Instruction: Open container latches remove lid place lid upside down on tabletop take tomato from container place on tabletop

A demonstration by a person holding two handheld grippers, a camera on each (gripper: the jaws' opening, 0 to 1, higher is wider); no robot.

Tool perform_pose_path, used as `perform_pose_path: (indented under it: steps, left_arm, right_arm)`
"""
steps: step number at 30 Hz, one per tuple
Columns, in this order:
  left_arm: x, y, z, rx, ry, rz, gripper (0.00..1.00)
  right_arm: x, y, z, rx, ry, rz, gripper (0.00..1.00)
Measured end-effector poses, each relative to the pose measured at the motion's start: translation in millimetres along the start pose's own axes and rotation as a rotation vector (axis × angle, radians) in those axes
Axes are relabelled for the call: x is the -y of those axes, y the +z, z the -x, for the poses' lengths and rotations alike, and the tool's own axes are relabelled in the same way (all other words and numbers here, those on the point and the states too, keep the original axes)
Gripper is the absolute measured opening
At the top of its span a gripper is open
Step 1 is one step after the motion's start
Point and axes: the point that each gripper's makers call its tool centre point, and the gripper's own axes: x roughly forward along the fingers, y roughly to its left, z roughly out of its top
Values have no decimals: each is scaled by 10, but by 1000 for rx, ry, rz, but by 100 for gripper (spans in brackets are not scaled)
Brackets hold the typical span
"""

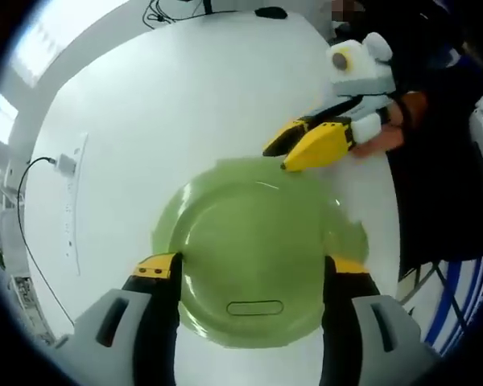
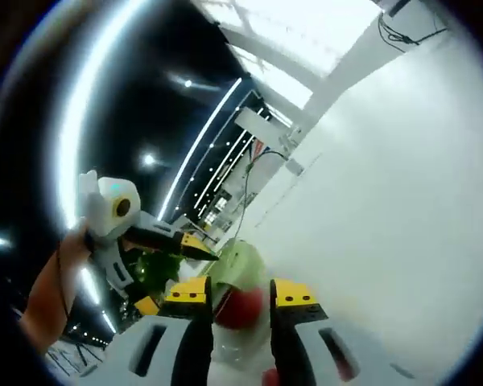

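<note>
Green lid (image 1: pixel 249 257) held in left claw (image 1: pixel 253 269) above white tabletop (image 1: pixel 185 121); right claw (image 2: pixel 240 299) grips tomato (image 2: pixel 240 308).

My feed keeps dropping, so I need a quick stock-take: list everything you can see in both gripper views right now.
lid: 1, translucent green, round, between the left gripper's jaws above the white table.
tomato: 1, red, between the right gripper's jaws.
table: 1, white, round-edged, under everything.
power strip: 1, white, at the table's left edge in the left gripper view, a plug and black cable attached.
cables: a dark bundle at the table's far edge.
left gripper: 1, grey with black jaws and yellow tips, closed on the lid's edges.
right gripper: 1, same colours, jaws around the tomato.
hand: 1, holding the right gripper.
</note>
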Motion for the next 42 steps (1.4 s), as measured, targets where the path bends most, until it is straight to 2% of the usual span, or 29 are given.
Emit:
perform_pose_path:
  steps: [2, 5, 9, 14, 21, 26, 30, 31, 35, 42]
  left_arm:
    - [-5, -4, -1, -11, 3, 14, 63]
    - [-2, -7, 0, -16, 4, 20, 63]
    - [-2, -6, -1, -14, 4, 24, 63]
    - [0, -7, 0, 0, 2, 26, 63]
    - [2, -4, -1, 10, 1, 26, 63]
    - [-2, 0, 1, 28, -1, 28, 63]
    - [0, 7, -6, 6, 1, 27, 63]
    - [-2, 5, -6, 2, 0, 27, 63]
    - [-5, 4, -8, -14, 1, 26, 63]
    - [-3, 5, -17, -57, 3, 25, 63]
  right_arm:
    - [41, 0, -27, 1, -8, -28, 29]
    - [37, -6, -65, -4, 1, -108, 28]
    - [49, 7, -111, 0, -3, -154, 27]
    - [27, -17, -178, -6, 5, -263, 25]
    - [-29, -19, -214, 12, 12, -317, 19]
    - [-21, -35, -227, 20, 6, -434, 18]
    - [-1, -29, -243, 31, -16, -506, 16]
    - [-1, -30, -245, 30, -23, -551, 16]
    - [20, -30, -245, 38, -30, -581, 15]
    - [18, -14, -235, 65, -19, -531, 12]
